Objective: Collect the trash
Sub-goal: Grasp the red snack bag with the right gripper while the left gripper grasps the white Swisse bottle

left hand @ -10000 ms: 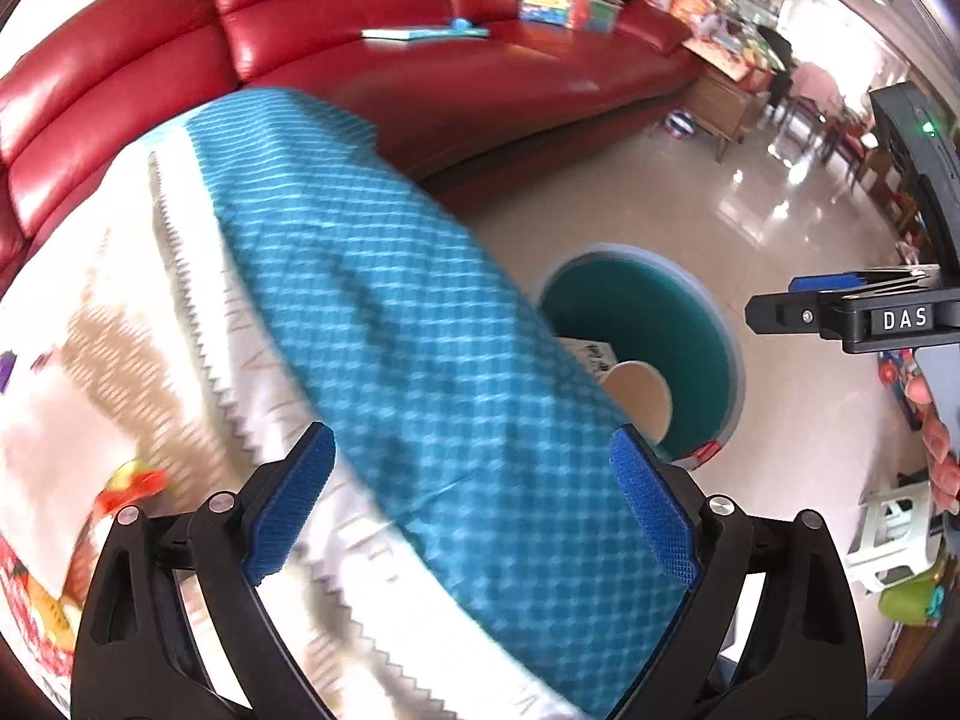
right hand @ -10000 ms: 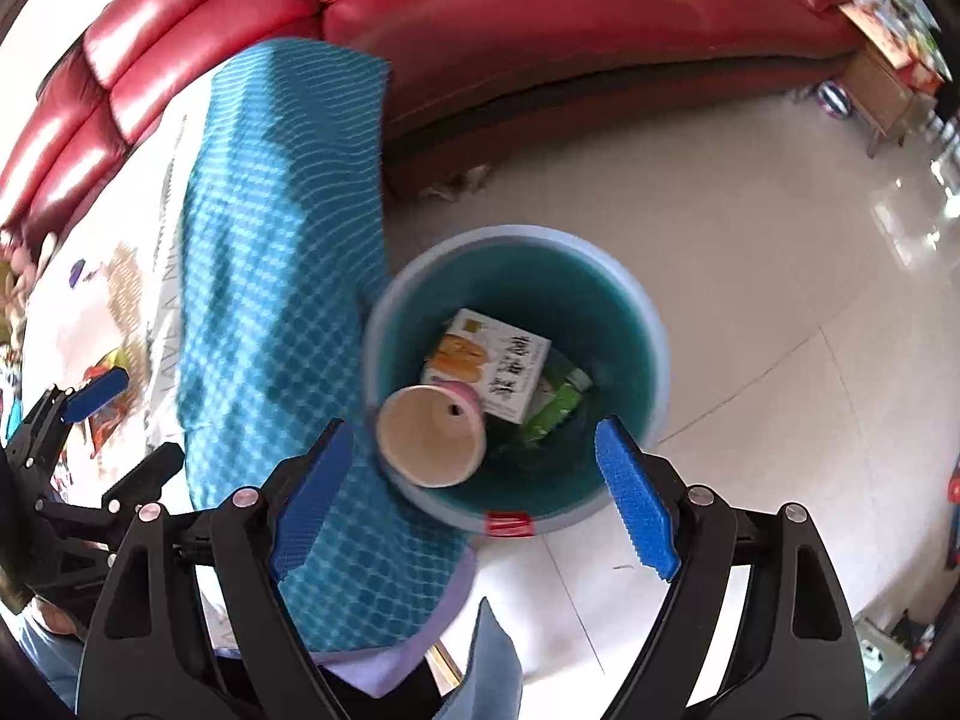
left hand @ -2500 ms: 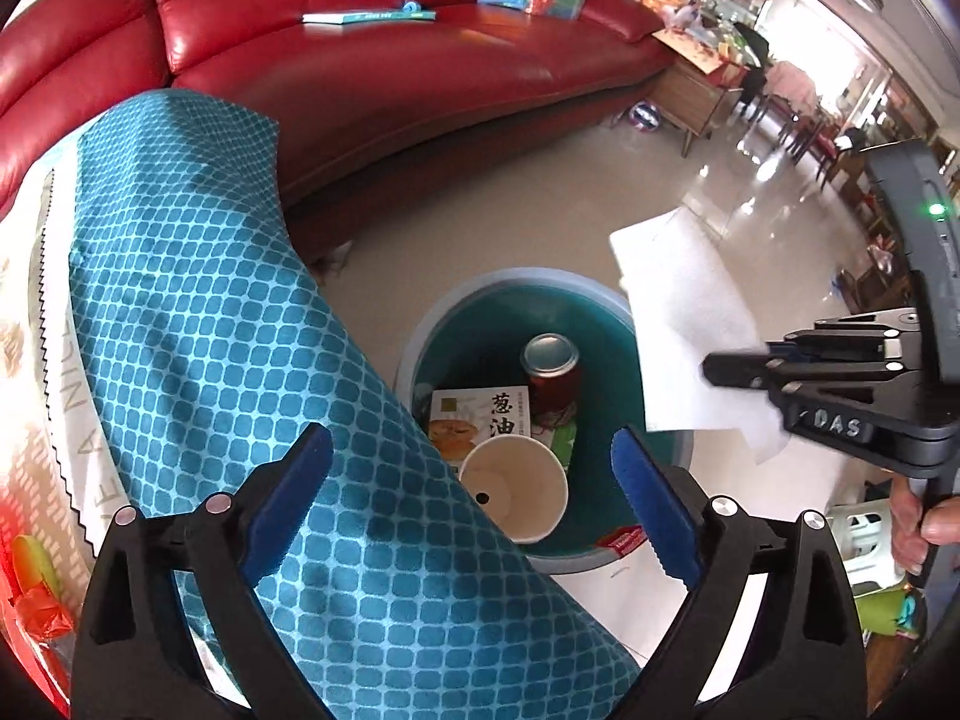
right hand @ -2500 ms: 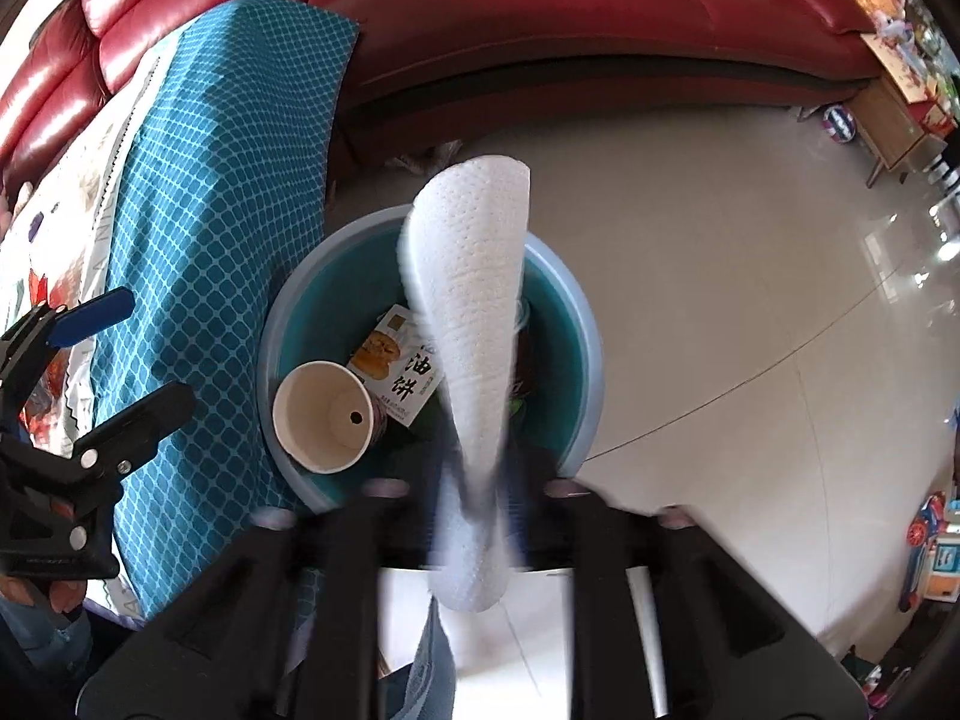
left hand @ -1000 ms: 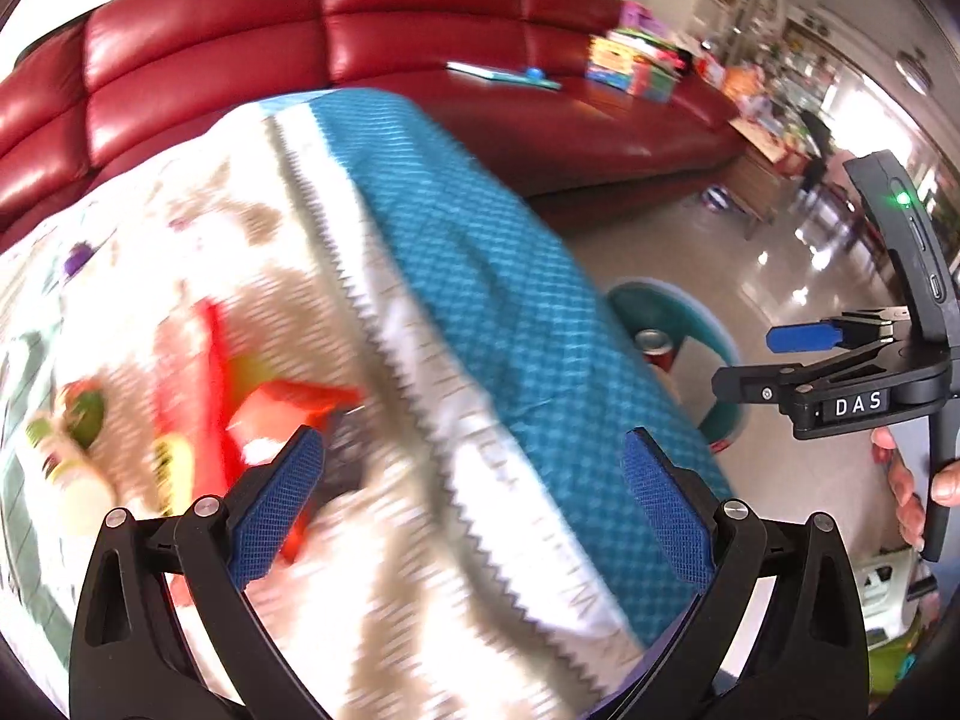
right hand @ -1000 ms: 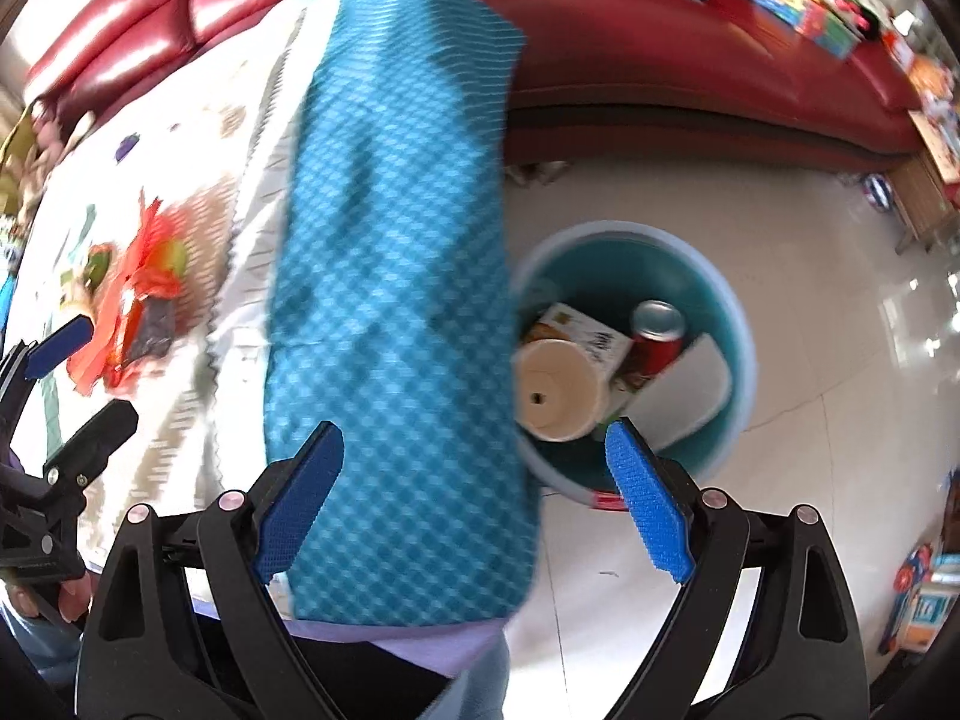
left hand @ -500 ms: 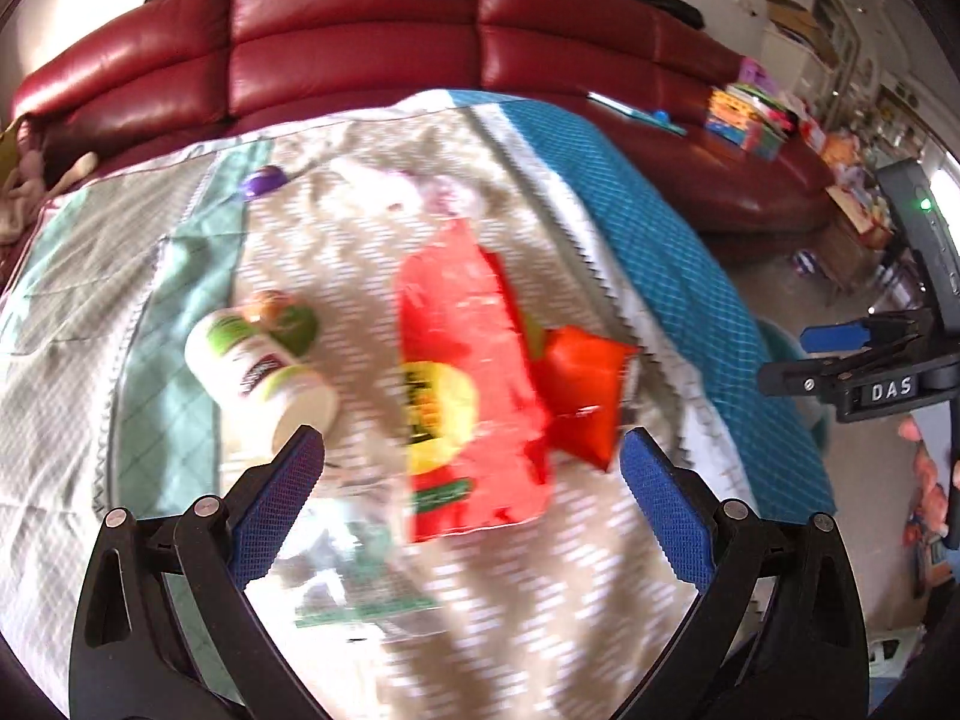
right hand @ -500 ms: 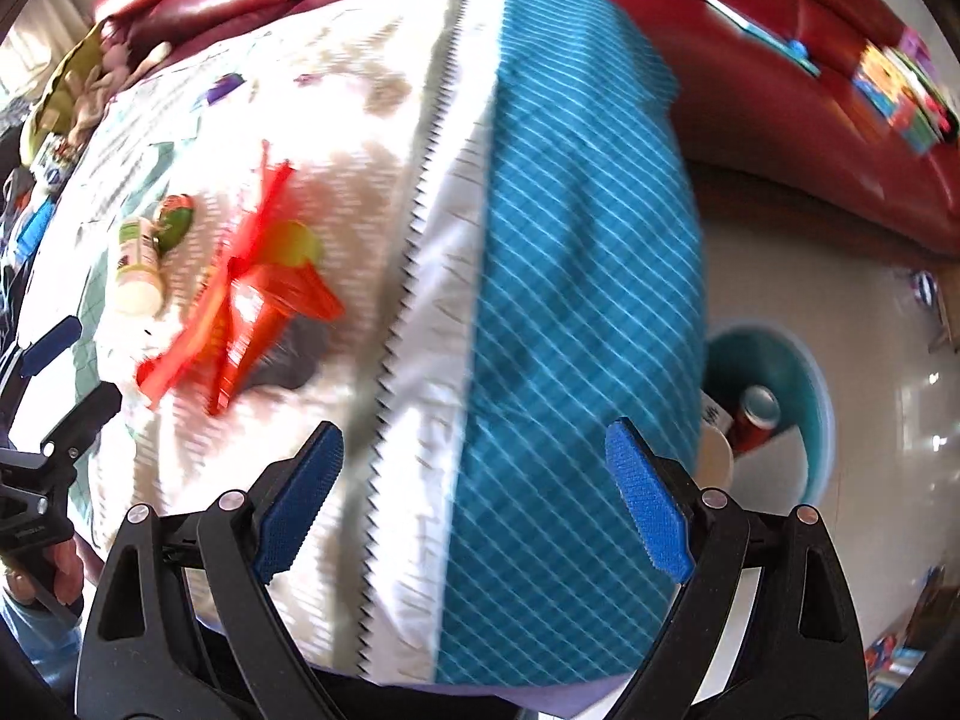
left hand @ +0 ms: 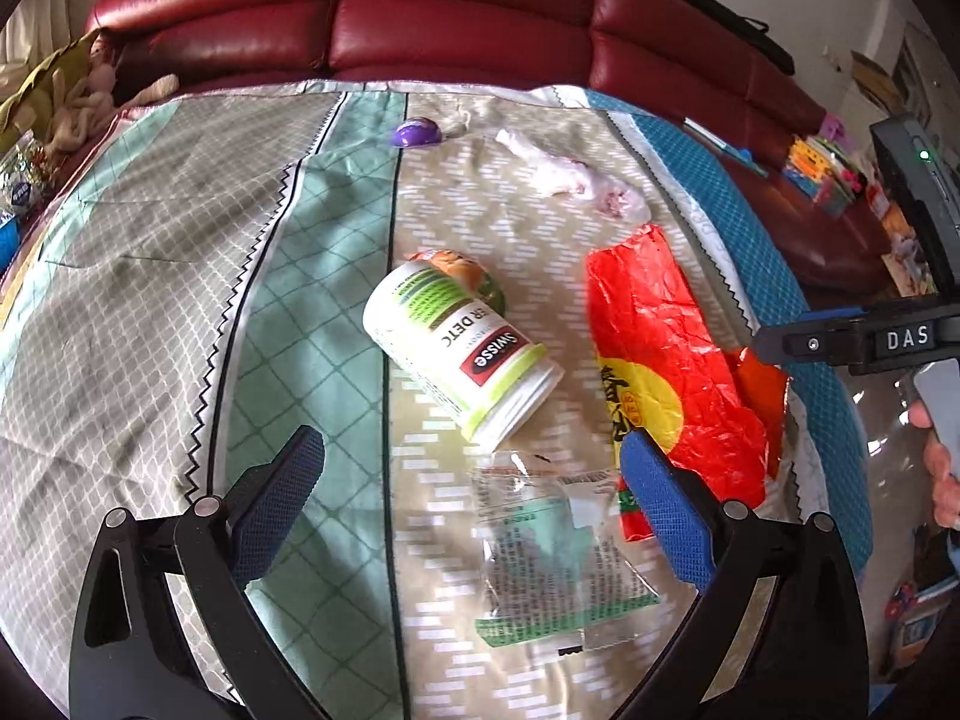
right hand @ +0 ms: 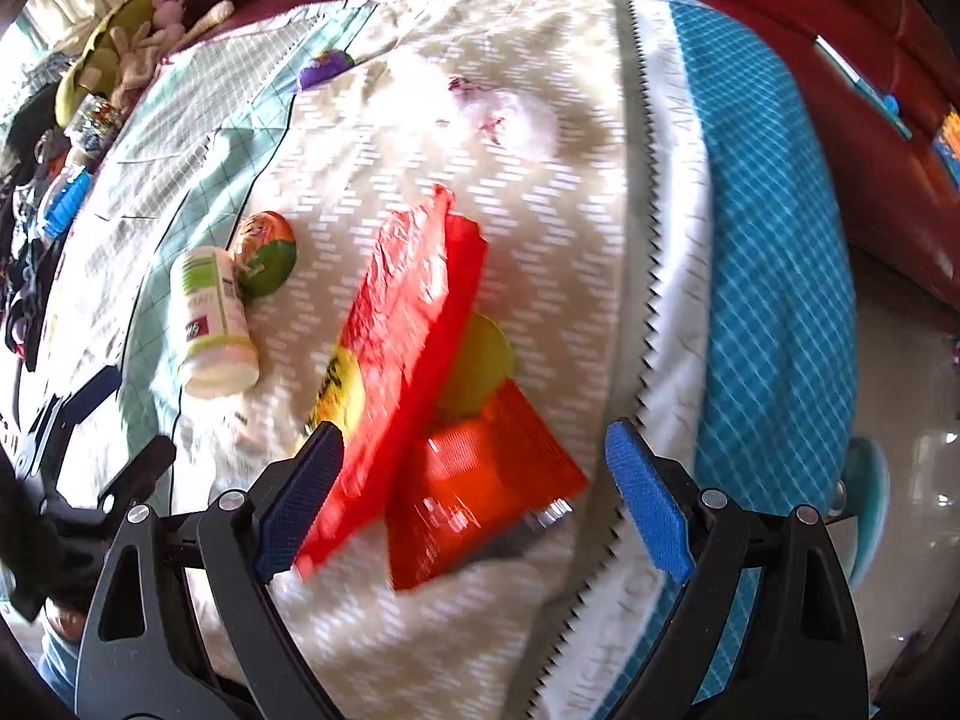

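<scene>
Hovering over the patchwork cloth [left hand: 180, 252] on the tabletop, both grippers aimed down at the litter. Left gripper [left hand: 474, 498]: fingers spread wide, nothing between the pads. Right gripper [right hand: 474, 492]: fingers spread wide too, empty.

Trash layout:
- white supplement bottle [left hand: 462, 348] on its side, mid-cloth, cap end toward the left gripper; a small round orange-green thing [right hand: 264, 252] touches its far end.
- clear plastic wrapper [left hand: 552, 558] with green print, flat, just below the bottle, between the left fingers in that view.
- big red-and-yellow bag [left hand: 660, 348], crumpled, right of the bottle; one end reaches the right-hand finger [left hand: 660, 510] of the left gripper in frame.
- smaller orange packet [right hand: 480, 492] lies partly under the red bag's edge, sits between the right fingers in the right wrist view. Blurred there, so contact between bag and packet edges is probably overlap, can't confirm.
- crumpled white tissue [left hand: 570, 174] with pinkish stains, far side of the cloth.
- purple round thing [left hand: 417, 133] near the far edge.

Around: red leather sofa [left hand: 456, 18] behind the tabletop; teal bin's rim [right hand: 867, 504] just showing past the cloth's blue edge on the floor side. Clutter at the far left end, too small to tell.

Obstructions: red bag covers part of the orange packet; bottle sits close to the wrapper.
</scene>
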`<state>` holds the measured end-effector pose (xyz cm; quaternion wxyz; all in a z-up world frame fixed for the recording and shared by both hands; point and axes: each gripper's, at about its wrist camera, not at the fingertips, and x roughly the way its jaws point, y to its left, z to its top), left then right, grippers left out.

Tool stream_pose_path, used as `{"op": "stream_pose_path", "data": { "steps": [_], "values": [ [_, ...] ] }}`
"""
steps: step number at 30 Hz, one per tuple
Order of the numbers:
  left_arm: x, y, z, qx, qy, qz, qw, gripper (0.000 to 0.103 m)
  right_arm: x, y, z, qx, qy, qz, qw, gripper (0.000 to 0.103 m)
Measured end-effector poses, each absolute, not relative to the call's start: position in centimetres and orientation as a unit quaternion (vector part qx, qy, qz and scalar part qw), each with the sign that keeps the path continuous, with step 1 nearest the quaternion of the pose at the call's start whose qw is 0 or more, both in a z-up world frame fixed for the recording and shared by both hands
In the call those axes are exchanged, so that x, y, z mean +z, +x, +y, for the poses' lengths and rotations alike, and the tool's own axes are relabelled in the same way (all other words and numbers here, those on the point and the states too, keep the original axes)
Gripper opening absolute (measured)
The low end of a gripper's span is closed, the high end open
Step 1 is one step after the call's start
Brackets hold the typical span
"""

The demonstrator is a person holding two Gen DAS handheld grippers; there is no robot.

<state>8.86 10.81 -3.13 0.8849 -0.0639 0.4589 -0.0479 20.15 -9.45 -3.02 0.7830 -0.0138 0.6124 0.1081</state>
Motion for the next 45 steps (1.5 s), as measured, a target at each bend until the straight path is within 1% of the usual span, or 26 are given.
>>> {"op": "stream_pose_path", "data": {
  "steps": [5, 8, 10, 11, 12, 13, 14, 15, 16, 17, 21, 27, 32, 37, 38, 40, 41, 42, 44, 45],
  "values": [
    [-4.0, 9.6, 12.4, -0.046, -0.081, 0.465, 0.88, 0.099, -5.2, 21.5, -6.7, 0.115, -0.022, 0.633, 0.766, 0.085],
    [-4.6, 10.0, 12.8, -0.048, -0.081, 0.469, 0.878, 0.099, -6.3, 21.6, -5.2, 0.12, -0.038, 0.639, 0.759, 0.078],
    [-4.9, 10.2, 12.9, -0.05, -0.081, 0.472, 0.877, 0.099, -6.9, 21.8, -4.4, 0.122, -0.044, 0.644, 0.754, 0.067],
    [-5.0, 10.3, 13.0, -0.052, -0.083, 0.473, 0.876, 0.099, -7.1, 21.9, -4.1, 0.123, -0.047, 0.646, 0.752, 0.062],
    [-5.2, 10.4, 13.1, -0.054, -0.084, 0.474, 0.875, 0.099, -7.3, 22.0, -3.8, 0.123, -0.051, 0.649, 0.749, 0.055],
    [-5.3, 10.4, 13.2, -0.055, -0.085, 0.475, 0.874, 0.099, -7.5, 22.0, -3.5, 0.124, -0.053, 0.651, 0.747, 0.049],
    [-5.3, 10.4, 13.2, -0.056, -0.085, 0.475, 0.874, 0.099, -7.8, 22.0, -3.1, 0.126, -0.056, 0.653, 0.744, 0.045],
    [-5.4, 10.5, 13.3, -0.056, -0.085, 0.476, 0.874, 0.099, -7.9, 21.9, -2.9, 0.127, -0.059, 0.653, 0.744, 0.037],
    [-5.4, 10.5, 13.3, -0.056, -0.085, 0.476, 0.874, 0.099, -8.0, 21.9, -2.6, 0.129, -0.061, 0.652, 0.745, 0.021],
    [-5.4, 10.6, 13.5, -0.055, -0.085, 0.476, 0.873, 0.099, -8.0, 21.9, -2.4, 0.13, -0.062, 0.652, 0.744, 0.015],
    [-5.5, 10.7, 13.9, -0.054, -0.094, 0.479, 0.871, 0.099, -7.1, 21.7, -1.8, 0.14, -0.065, 0.64, 0.753, 0.008],
    [-5.3, 12.0, 13.5, -0.053, -0.108, 0.485, 0.866, 0.099, -4.8, 22.4, -2.3, 0.123, -0.068, 0.616, 0.775, 0.008],
    [-5.5, 14.4, 13.3, -0.058, -0.17, 0.498, 0.848, 0.099, -3.6, 22.9, -4.3, 0.103, -0.076, 0.61, 0.782, 0.008],
    [-5.6, 16.4, 11.1, -0.045, -0.144, 0.511, 0.846, 0.099, -2.9, 22.4, -6.7, 0.093, -0.084, 0.608, 0.784, 0.008],
    [-5.8, 16.8, 10.5, -0.04, -0.135, 0.515, 0.846, 0.097, -2.9, 22.4, -6.9, 0.091, -0.086, 0.608, 0.784, 0.008],
    [-6.4, 17.4, 10.0, -0.033, -0.125, 0.523, 0.842, 0.088, -2.9, 22.4, -7.4, 0.087, -0.09, 0.608, 0.784, 0.008],
    [-6.9, 17.7, 9.7, -0.032, -0.123, 0.531, 0.838, 0.079, -2.9, 22.3, -7.6, 0.085, -0.093, 0.608, 0.784, 0.008],
    [-7.5, 17.8, 9.7, -0.034, -0.124, 0.538, 0.833, 0.072, -3.0, 22.3, -7.7, 0.083, -0.094, 0.609, 0.783, 0.008],
    [-7.5, 17.8, 9.4, -0.032, -0.112, 0.53, 0.84, 0.07, -3.1, 22.4, -8.0, 0.08, -0.092, 0.611, 0.782, 0.008],
    [-7.5, 17.8, 9.3, -0.031, -0.109, 0.528, 0.842, 0.065, -3.2, 22.4, -8.0, 0.079, -0.092, 0.611, 0.782, 0.008]
  ]
}}
